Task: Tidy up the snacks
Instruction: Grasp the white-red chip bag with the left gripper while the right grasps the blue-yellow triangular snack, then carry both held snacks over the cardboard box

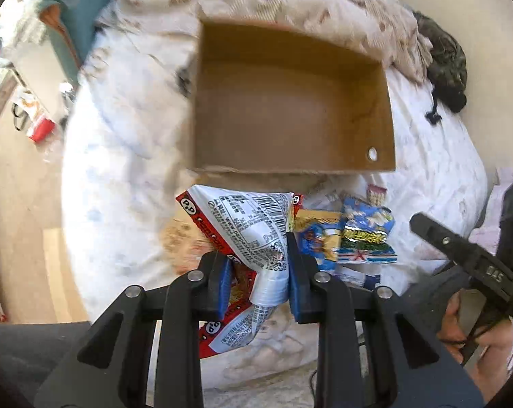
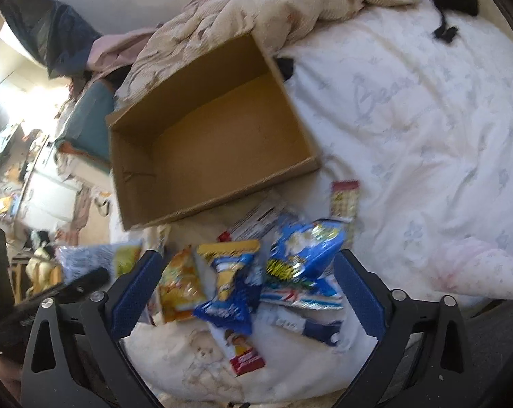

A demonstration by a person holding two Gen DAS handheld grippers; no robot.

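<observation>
An open, empty cardboard box sits on the bed; it also shows in the right wrist view. My left gripper is shut on a red and white snack packet, held above the bed just in front of the box. My right gripper is open and empty above a pile of snack packets: a blue bag, a yellow and blue packet and an orange packet. The blue bag also shows in the left wrist view. The right gripper body appears at the right of the left view.
The bed has a white printed cover and a rumpled beige blanket behind the box. A dark garment lies at the far right. The floor and cluttered furniture lie left of the bed.
</observation>
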